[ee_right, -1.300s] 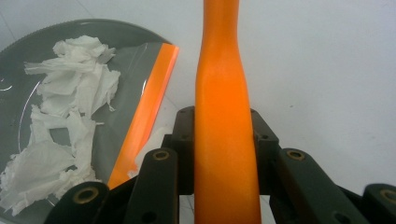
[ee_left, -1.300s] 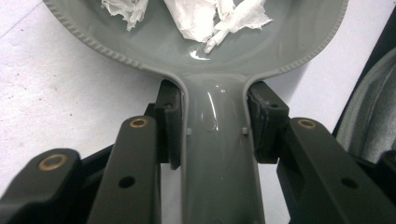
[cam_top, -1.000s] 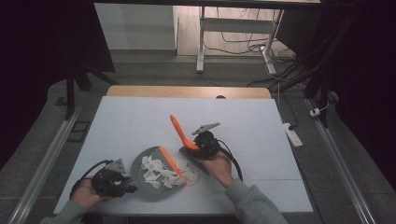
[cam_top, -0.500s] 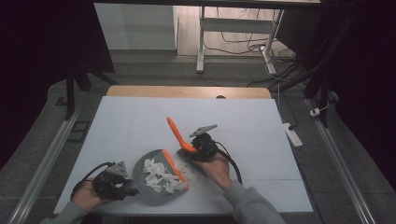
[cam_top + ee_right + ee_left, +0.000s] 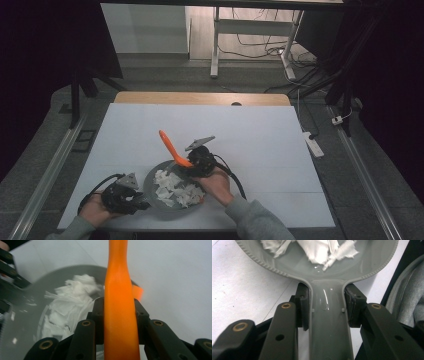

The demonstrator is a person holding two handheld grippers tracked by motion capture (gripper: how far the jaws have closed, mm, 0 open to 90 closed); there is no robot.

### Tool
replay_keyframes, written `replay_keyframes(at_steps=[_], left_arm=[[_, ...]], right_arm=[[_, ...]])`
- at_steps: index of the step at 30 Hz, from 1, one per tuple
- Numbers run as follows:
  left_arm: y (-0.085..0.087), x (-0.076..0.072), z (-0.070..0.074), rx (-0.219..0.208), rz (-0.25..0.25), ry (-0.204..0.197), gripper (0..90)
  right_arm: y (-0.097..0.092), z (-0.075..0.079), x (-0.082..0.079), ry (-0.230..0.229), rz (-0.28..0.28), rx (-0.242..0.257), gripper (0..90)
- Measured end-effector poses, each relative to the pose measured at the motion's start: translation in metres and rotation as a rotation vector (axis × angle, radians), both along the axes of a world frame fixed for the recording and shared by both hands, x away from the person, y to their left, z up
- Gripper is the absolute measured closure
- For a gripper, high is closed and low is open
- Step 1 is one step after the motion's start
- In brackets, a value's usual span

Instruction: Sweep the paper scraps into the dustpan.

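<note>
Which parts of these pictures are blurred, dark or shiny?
High view: the room around the table is very dark. Left gripper view: sharp, with glare spots on the grey pan handle. Right gripper view: the orange handle is fairly sharp, while the pan and the white scraps look smeared.

Hand-held gripper (image 5: 119,312) clamps orange handle (image 5: 120,315) above paper-filled pan (image 5: 30,312).

Each hand-held gripper, left (image 5: 131,194) and right (image 5: 199,161), is black with brass-ringed rivets, a grey three-cornered top plate and a trailing black cable; the sleeve (image 5: 260,222) is grey.
</note>
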State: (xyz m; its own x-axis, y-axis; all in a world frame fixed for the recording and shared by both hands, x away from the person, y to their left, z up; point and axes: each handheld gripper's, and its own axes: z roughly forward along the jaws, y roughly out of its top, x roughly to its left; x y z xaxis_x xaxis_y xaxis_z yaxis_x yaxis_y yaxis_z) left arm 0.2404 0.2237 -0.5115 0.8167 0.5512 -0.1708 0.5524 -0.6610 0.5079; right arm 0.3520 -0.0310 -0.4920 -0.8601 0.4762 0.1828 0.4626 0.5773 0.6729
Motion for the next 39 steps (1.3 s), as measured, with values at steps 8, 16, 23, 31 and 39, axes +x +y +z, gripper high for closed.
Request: replay_keyframes(at_steps=[8,16,23,31,39], left_arm=[[0.001,0.001,-0.002,-0.014,0.006,0.002,61.5],[0.004,0.004,-0.004,-0.036,0.025,0.0,61.5],[0.005,0.004,-0.004,-0.057,0.043,-0.008,61.5],[0.006,0.004,-0.004,-0.06,0.047,-0.017,61.5],[0.007,0.004,-0.003,-0.067,0.06,-0.022,61.5]], right_arm=[[0.026,0.004,-0.011,0.043,0.074,0.053,70.4],[0.011,0.02,-0.006,-0.02,0.039,0.051,70.4],[-0.003,0.027,0.002,-0.047,-0.002,0.068,70.4],[-0.012,0.033,0.006,-0.068,-0.033,0.079,70.4],[-0.018,0.035,0.011,-0.085,-0.05,0.085,70.4]])
